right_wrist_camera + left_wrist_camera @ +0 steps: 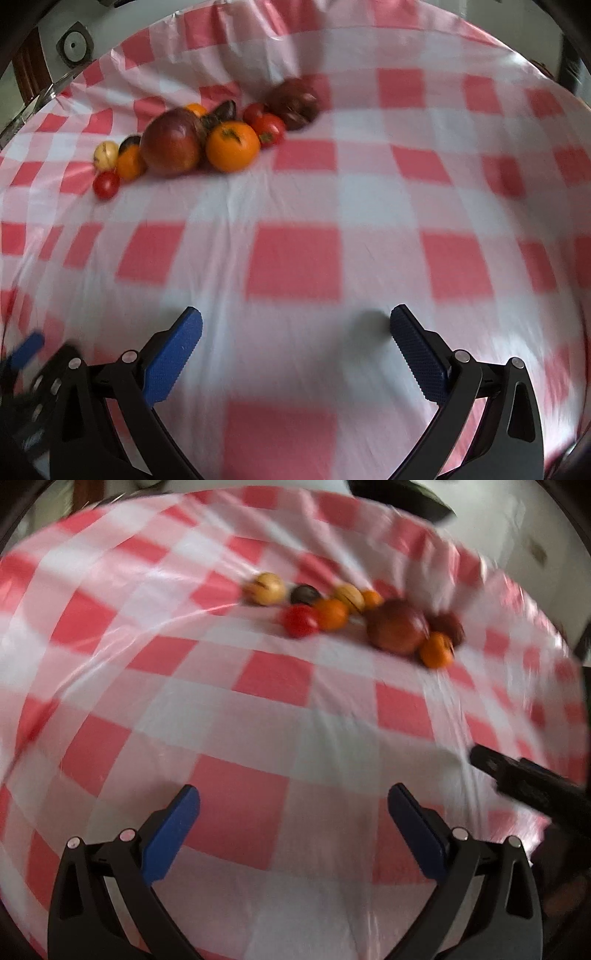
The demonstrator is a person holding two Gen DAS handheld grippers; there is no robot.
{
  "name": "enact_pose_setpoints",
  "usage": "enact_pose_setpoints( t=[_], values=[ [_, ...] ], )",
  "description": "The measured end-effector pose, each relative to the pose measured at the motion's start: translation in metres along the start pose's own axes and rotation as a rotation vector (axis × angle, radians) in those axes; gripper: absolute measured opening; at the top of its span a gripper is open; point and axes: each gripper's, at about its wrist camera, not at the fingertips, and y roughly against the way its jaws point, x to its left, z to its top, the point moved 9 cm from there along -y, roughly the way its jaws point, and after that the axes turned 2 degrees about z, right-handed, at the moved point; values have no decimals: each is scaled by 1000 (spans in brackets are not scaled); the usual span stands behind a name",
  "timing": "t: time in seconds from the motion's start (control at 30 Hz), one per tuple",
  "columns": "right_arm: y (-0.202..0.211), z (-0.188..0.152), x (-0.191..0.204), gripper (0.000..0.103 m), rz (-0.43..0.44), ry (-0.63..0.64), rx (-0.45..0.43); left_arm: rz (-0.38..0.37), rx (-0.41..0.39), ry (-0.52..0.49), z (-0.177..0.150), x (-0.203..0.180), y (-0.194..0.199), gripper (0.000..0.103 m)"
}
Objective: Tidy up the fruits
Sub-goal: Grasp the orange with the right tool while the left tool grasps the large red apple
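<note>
Round glossy fruits (192, 144) on checked cloth (295, 258)

Glossy, creased plastic tablecloth (295, 206) — knurled blue pads (417, 354) on matt-black fingers.

Table covering: a red-and-white checked tablecloth (295, 258) spans the whole table — glossy, creased toward the far edge. Beyond the far-left edge, in the right wrist view: a round metal fitting (74, 46) on a pale surface, beside a dark wooden frame (27, 70) — details blurred.
</note>
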Motion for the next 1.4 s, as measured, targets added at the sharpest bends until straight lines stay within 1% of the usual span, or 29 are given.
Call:
enact_pose_setpoints(
  t=[0.07, 0.1, 0.13, 0.2, 0.27, 0.33, 0.37, 0.43, 0.53, 0.6, 0.63, 0.67, 0.73, 0.8, 0.83, 0.9, 0.97, 1.03, 1.1, 1.17, 1.2, 1.23, 1.27, 1.33, 1.4],
  values=[
    [-12, 22, 7, 97, 27, -15, -15, -9, -10, 29, 0, 4, 2, 102],
    [-17, 32, 9, 92, 38, -21, -27, -6, -16, 46, 0, 7, 4, 102],
    [-24, 42, 13, 85, 56, -20, -32, -3, -24, 73, 1, 12, 5, 102],
    [-32, 54, 17, 77, 40, -10, -26, -16, -33, 103, 2, 17, 7, 101],
    [-38, 64, 20, 72, 26, 1, -30, -23, -39, 110, 3, 18, 9, 101],
    [-42, 71, 24, 62, 23, 24, -40, -23, -41, 110, 2, 17, 10, 100],
    [-44, 74, 26, 61, 23, 32, -40, -24, -41, 110, 2, 17, 10, 100],
    [-49, 81, 34, 57, 33, 58, -45, -23, -41, 106, 3, 17, 8, 100],
    [-53, 86, 44, 46, 24, 105, -59, -16, -53, 101, 4, 16, 10, 100],
    [-52, 86, 45, 45, 17, 107, -60, -3, -63, 95, 4, 16, 11, 99],
    [-48, 81, 43, 45, 33, 88, -62, -1, -66, 89, 4, 15, 12, 98],
    [-42, 76, 41, 45, 52, 70, -74, -3, -65, 85, 4, 14, 12, 98],
    [-22, 57, 25, 45, 48, 28, -101, -12, -57, 65, 5, 10, 11, 98],
    [-10, 39, 14, 45, 60, -9, -107, -38, -41, 36, 8, 2, 6, 98],
    [-4, 28, 4, 45, 50, -32, -111, -57, -32, 22, 13, -6, 2, 98],
    [10, 13, -16, 45, 43, -82, -131, -93, -25, 27, 25, -23, -9, 98],
    [18, 1, -30, 45, 26, -117, -147, -102, -7, 22, 37, -43, -24, 98],
    [22, -9, -42, 45, 24, -166, -163, -89, -2, 10, 50, -63, -42, 98],
    [24, -12, -51, 45, 44, -211, -185, -86, -11, 16, 63, -80, -54, 98],
    [22, -15, -55, 45, 85, -243, -177, -69, -42, 47, 82, -94, -68, 98],
    [18, -14, -54, 45, 100, -255, -169, -48, -55, 65, 91, -97, -75, 98],
    [16, -13, -56, 45, 118, -276, -167, -44, -60, 78, 96, -100, -79, 97],
    [17, -12, -57, 45, 120, -282, -171, -39, -64, 93, 102, -103, -85, 96],
    [17, -12, -55, 45, 128, -282, -174, 7, -63, 106, 112, -108, -95, 90],
    [18, -13, -54, 45, 131, -275, -173, 22, -71, 115, 120, -111, -100, 89]
  ],
)
